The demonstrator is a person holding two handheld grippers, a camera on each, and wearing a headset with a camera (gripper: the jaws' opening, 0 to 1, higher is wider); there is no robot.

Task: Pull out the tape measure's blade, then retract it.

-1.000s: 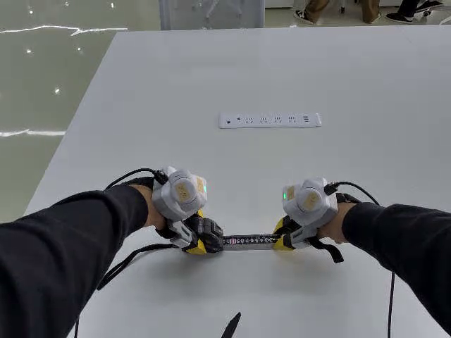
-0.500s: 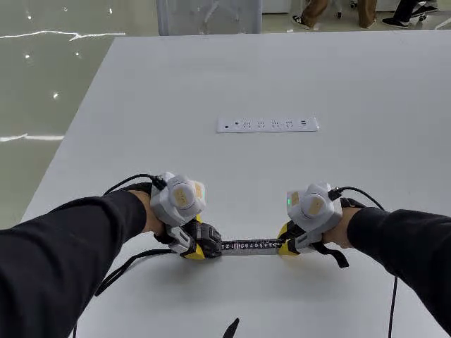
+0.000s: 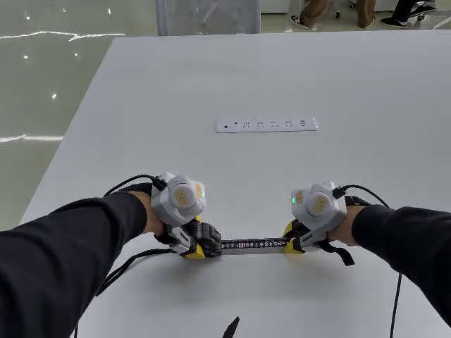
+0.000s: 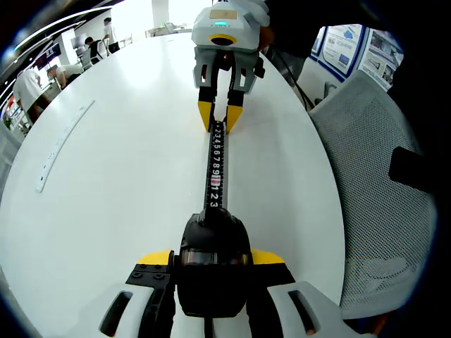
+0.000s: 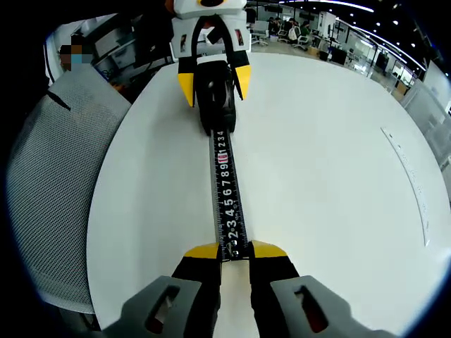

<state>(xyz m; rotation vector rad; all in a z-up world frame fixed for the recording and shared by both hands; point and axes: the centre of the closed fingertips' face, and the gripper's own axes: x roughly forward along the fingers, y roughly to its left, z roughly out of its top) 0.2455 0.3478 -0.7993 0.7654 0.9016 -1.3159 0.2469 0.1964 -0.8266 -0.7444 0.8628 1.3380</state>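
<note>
Editor: Tape measure [image 3: 239, 244] first. Where does it lie?

Photographer: Low on the white counter [image 3: 282, 77], near the front edge, stretched between two hand-held grippers. The black case [image 4: 213, 266] is at one end. The blade [image 4: 213, 169] runs out straight from it toward the other.

Editor: Who holds what?

Photographer: The left hand-held gripper [image 4: 211, 257] is clamped on the case, with one yellow-tipped jaw pressed to each side. The right hand-held gripper [image 5: 235, 251] is pinched on the blade's free end, its jaws closed on the tip.

Editor: How does the blade sit?

Photographer: Numbers up and taut, in line with both grippers, with a red-marked patch partway along. It runs low along the counter. I cannot tell whether it touches the surface.

Editor: Anything else in frame?

Photographer: A white power strip [image 3: 266, 124] lies farther up the counter, well apart from the tape measure. A grey mesh chair [image 4: 380, 176] stands beside the counter at the person's side. Black sleeves [image 3: 63, 246] reach in from both lower corners of the head view, and a dark cable [image 3: 130, 179] loops away from each gripper.
</note>
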